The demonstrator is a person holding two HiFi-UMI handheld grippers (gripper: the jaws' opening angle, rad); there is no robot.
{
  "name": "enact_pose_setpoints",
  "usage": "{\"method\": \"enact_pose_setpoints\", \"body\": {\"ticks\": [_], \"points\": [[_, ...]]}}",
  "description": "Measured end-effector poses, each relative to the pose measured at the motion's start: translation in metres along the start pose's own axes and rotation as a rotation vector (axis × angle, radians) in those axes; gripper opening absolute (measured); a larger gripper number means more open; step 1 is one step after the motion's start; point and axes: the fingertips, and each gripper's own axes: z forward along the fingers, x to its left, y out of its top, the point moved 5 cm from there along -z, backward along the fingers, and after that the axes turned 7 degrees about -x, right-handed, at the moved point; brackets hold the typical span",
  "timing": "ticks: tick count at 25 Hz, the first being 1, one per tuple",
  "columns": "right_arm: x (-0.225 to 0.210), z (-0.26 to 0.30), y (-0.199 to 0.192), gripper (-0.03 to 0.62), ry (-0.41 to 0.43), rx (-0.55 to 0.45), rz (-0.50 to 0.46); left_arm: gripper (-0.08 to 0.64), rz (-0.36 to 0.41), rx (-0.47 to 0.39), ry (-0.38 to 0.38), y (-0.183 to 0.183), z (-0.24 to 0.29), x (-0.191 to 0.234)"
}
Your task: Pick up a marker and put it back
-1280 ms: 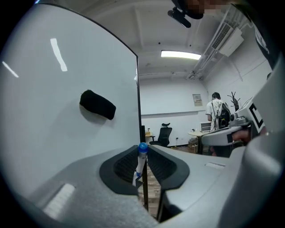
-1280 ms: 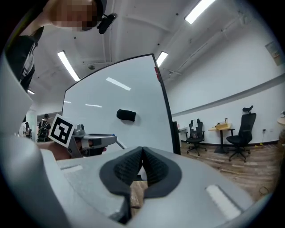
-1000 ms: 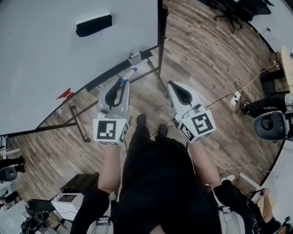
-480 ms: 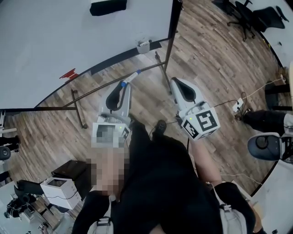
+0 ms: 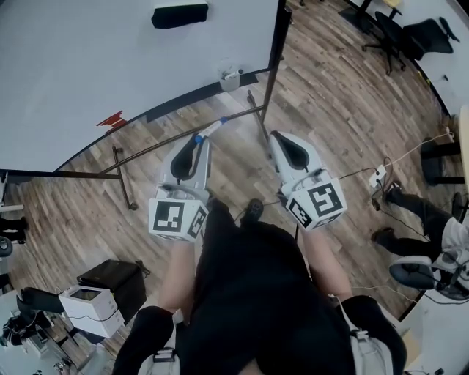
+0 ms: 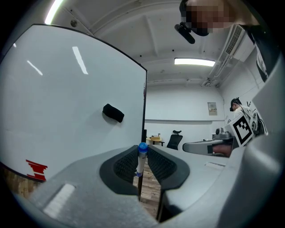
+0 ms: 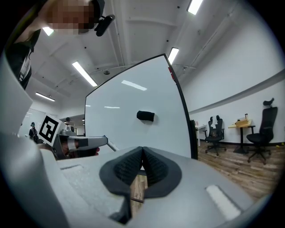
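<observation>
My left gripper point(image 5: 196, 140) is shut on a white marker point(image 5: 211, 130) with a blue cap. The marker sticks out past the fingertips toward the whiteboard point(image 5: 80, 66). In the left gripper view the marker point(image 6: 140, 159) stands upright between the black pads, cap end up. My right gripper point(image 5: 276, 137) hovers beside it over the wood floor; its pads meet in the right gripper view and hold nothing point(image 7: 142, 161). A small holder point(image 5: 232, 75) with a marker in it sits at the board's lower edge, apart from my held marker.
A black eraser point(image 5: 179, 15) sticks to the whiteboard, and a red mark point(image 5: 111, 119) is near its lower edge. The board's metal stand legs point(image 5: 253, 110) cross the floor ahead. Office chairs point(image 5: 410, 33) stand at the far right, a printer point(image 5: 88, 302) at the lower left, a power strip point(image 5: 379, 176) at the right.
The left gripper with the marker has drawn back a little from the board's lower edge and the holder. Both grippers keep the same state, side by side.
</observation>
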Motion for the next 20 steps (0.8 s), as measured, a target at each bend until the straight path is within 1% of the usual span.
{"method": "enact_pose_setpoints", "body": {"ticks": [6, 9, 13, 20], "points": [[-0.004, -0.005, -0.010, 0.002, 0.013, 0.023, 0.010, 0.075, -0.018, 0.015, 0.036, -0.010, -0.005, -0.003], [-0.013, 0.000, -0.014, 0.002, 0.006, 0.031, 0.020, 0.075, -0.029, 0.024, 0.041, -0.016, 0.003, -0.001], [-0.026, 0.015, -0.016, 0.002, -0.005, 0.040, 0.024, 0.075, -0.029, 0.017, 0.047, -0.018, 0.023, 0.011], [-0.039, 0.055, -0.016, 0.002, -0.035, 0.059, 0.008, 0.075, -0.039, 0.016, 0.031, -0.029, 0.078, 0.053]]}}
